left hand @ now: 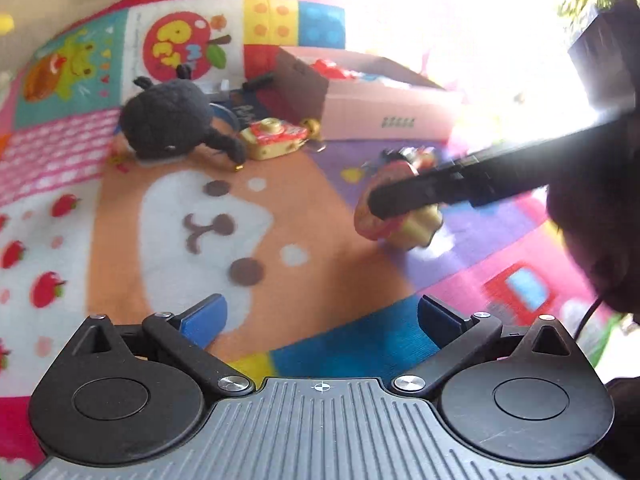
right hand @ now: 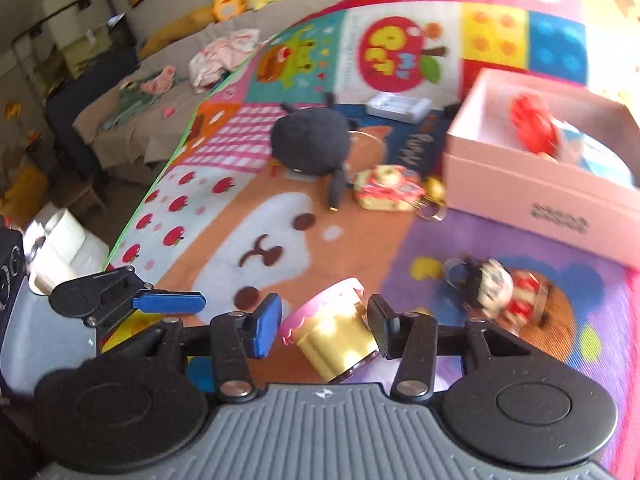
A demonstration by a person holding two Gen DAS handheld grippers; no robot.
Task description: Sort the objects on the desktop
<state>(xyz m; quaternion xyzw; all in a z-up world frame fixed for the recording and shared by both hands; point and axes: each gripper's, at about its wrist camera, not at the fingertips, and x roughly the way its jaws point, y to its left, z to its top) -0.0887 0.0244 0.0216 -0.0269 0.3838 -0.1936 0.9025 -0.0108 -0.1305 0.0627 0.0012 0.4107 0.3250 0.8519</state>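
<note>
Your right gripper [right hand: 324,330] brackets the tipped cupcake toy [right hand: 334,340]; grip contact unclear. At 1 o'clock, doll keychain [right hand: 502,286]; 12 o'clock, gold camera toy [right hand: 386,188], black plush [right hand: 310,140]; pink box [right hand: 532,188] at 2. Left gripper [left hand: 320,320] spread, empty.

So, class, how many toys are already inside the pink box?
1 clearly visible: a red toy lying in the pink box at the far right of the play mat. Something blue sits beside it, and more may be hidden.
</note>
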